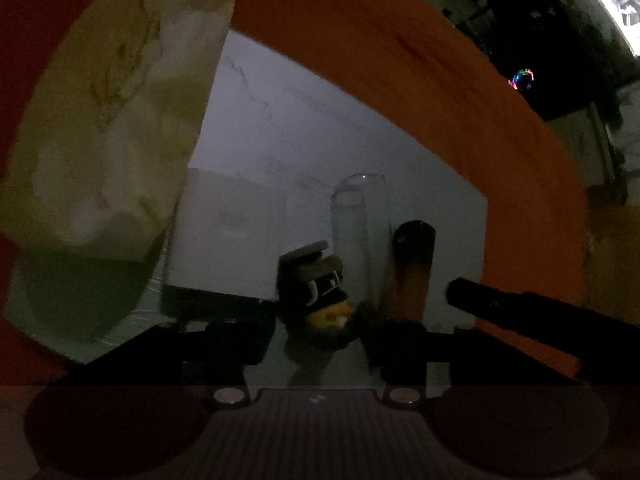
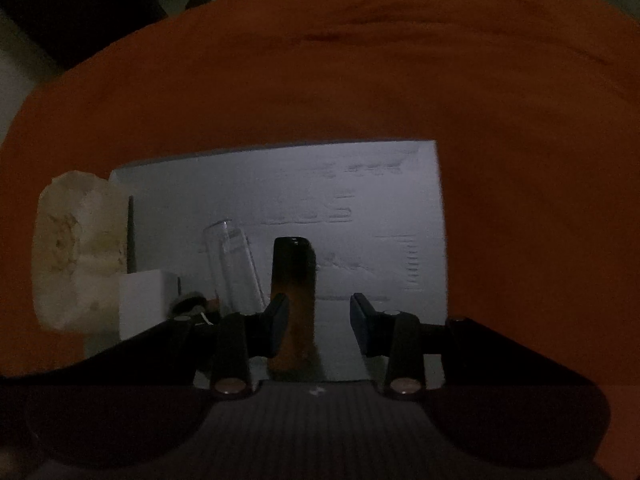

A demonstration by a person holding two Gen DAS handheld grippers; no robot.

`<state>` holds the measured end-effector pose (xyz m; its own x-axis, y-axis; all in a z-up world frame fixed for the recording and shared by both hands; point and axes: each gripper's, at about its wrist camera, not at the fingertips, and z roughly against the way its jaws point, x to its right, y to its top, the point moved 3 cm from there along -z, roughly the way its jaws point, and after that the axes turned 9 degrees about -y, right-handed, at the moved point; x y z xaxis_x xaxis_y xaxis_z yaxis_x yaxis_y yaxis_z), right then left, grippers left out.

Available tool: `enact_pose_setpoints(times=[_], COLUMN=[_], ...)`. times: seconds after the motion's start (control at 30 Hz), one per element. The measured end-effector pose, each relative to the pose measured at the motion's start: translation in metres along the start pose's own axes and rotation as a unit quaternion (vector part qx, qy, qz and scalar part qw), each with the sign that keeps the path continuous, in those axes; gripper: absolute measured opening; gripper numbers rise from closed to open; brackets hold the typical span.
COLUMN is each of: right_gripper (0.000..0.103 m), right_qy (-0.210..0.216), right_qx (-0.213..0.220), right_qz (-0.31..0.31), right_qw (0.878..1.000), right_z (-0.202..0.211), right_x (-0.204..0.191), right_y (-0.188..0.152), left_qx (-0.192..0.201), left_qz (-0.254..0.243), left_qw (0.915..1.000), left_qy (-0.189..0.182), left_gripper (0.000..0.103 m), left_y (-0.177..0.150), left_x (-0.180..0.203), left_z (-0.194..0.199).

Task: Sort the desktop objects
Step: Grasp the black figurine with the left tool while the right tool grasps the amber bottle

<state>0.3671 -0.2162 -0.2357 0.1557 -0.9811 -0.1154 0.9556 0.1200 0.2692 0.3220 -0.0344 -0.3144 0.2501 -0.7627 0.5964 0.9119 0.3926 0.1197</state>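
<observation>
The scene is dim. A white sheet (image 2: 360, 208) lies on an orange cloth (image 2: 320, 80). On it lie a clear glass tube (image 2: 234, 268), an orange-and-black cylinder (image 2: 294, 292), a white box (image 2: 146, 304) and a small yellow duck toy with a black cap (image 1: 324, 300). My right gripper (image 2: 320, 328) is open, its jaws on either side of the cylinder's near end. My left gripper (image 1: 320, 344) is open around the duck toy, with the tube (image 1: 360, 240) and cylinder (image 1: 412, 272) just beyond. The white box (image 1: 228, 240) sits to its left.
A large pale, rough block (image 1: 108, 120) stands at the left edge of the sheet and also shows in the right wrist view (image 2: 76, 252). The right gripper's dark arm (image 1: 540, 316) reaches in from the right of the left wrist view. Dark room lies beyond the cloth.
</observation>
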Motion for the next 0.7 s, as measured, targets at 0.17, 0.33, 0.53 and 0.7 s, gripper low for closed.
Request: enact_pose_setpoints(times=[0.17, 0.33, 0.53, 0.7], right_gripper=[0.038, 0.029, 0.029, 0.029], right_qy=[-0.002, -0.013, -0.024, -0.039], right_qx=[-0.010, -0.019, -0.030, -0.037], right_qz=[0.009, 0.032, 0.050, 0.062], right_qw=[1.000, 0.999, 0.998, 0.997], right_z=[-0.006, -0.013, -0.003, 0.006], right_x=[-0.002, -0.006, 0.005, 0.020], right_y=[0.001, -0.006, -0.024, -0.044], left_qx=[0.010, 0.023, -0.033, -0.061], left_qz=[-0.003, -0.043, -0.089, -0.126], left_qw=[0.9999, 0.9988, 0.9954, 0.9895], left_qy=[-0.006, -0.005, 0.006, 0.037], left_gripper=[0.039, 0.028, 0.026, 0.026], left_y=[0.003, 0.004, 0.000, -0.003], left_x=[0.004, 0.010, 0.012, 0.010], left_z=[-0.011, -0.015, -0.001, 0.009])
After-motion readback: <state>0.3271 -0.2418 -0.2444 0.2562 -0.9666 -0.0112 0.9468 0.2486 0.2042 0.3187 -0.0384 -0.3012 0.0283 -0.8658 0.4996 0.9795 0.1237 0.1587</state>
